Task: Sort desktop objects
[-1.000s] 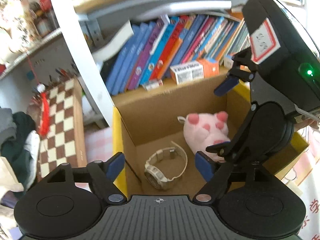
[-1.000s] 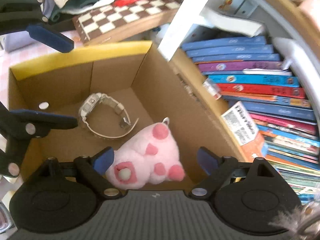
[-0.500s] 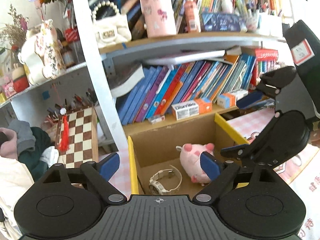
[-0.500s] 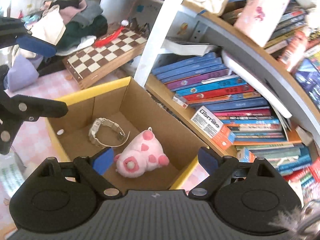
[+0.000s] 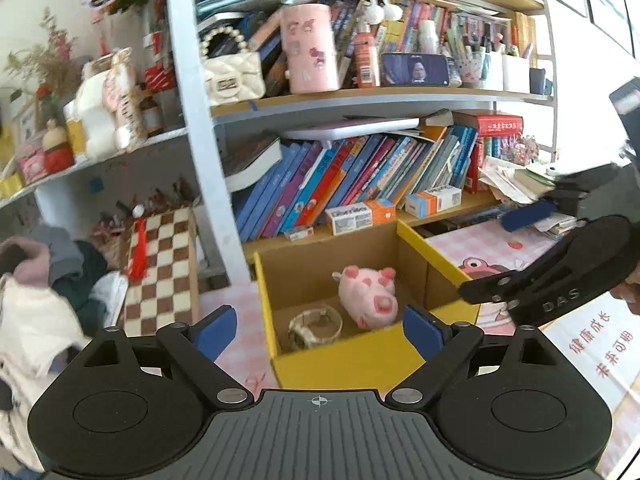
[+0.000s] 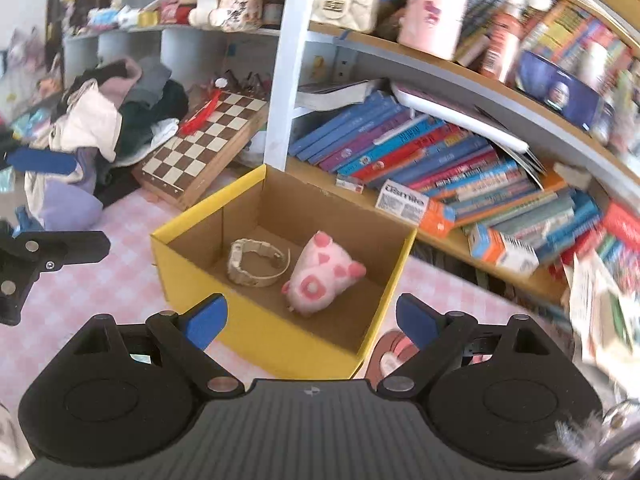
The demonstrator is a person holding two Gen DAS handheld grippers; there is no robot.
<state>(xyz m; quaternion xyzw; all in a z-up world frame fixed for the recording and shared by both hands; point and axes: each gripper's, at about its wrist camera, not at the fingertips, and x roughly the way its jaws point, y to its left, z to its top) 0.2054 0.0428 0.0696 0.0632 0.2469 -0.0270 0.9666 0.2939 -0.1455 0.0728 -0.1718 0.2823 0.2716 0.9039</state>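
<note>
Left gripper empty and spread, right gripper likewise, watch half-hidden behind box wall

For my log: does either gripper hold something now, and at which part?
Nothing is held. The left gripper and right gripper are both open and empty.

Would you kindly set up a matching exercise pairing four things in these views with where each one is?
Things:
1. watch
2. chessboard
3. white handbag
4. left gripper

Places:
A. on an upper shelf
B. held open, in front of the box
C. inside the yellow box, beside the pink plush pig
D. leaning by the pile of clothes

Pairs: 1-C, 2-D, 3-A, 4-B
</note>
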